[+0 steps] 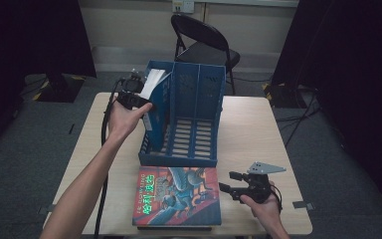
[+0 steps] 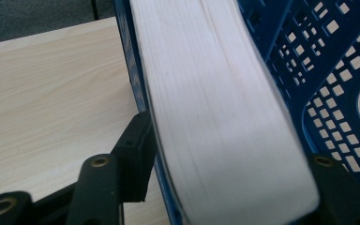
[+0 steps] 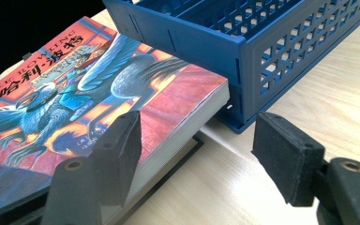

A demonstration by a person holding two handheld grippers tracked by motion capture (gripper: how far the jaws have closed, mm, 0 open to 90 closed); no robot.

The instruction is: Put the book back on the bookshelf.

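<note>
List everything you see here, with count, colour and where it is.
file rack: one, blue, table centre
upright book: one, white page edge, rack's left slot, between the left gripper's jaws
flat book: one, red and blue cover, front of rack, on a thinner dark thing
table: one, light wood
folding chair: one, black, behind table
left gripper: black, at the upright book
right gripper: black, open, right of the flat book

The picture book (image 3: pixel 93 89) lying flat on the table has words on its cover. Along its edge, small letters read "J.K. ROWLING". Beside them are big green Chinese signs, 哈利·波特. The smaller print lower down is too tiny to read.
</note>
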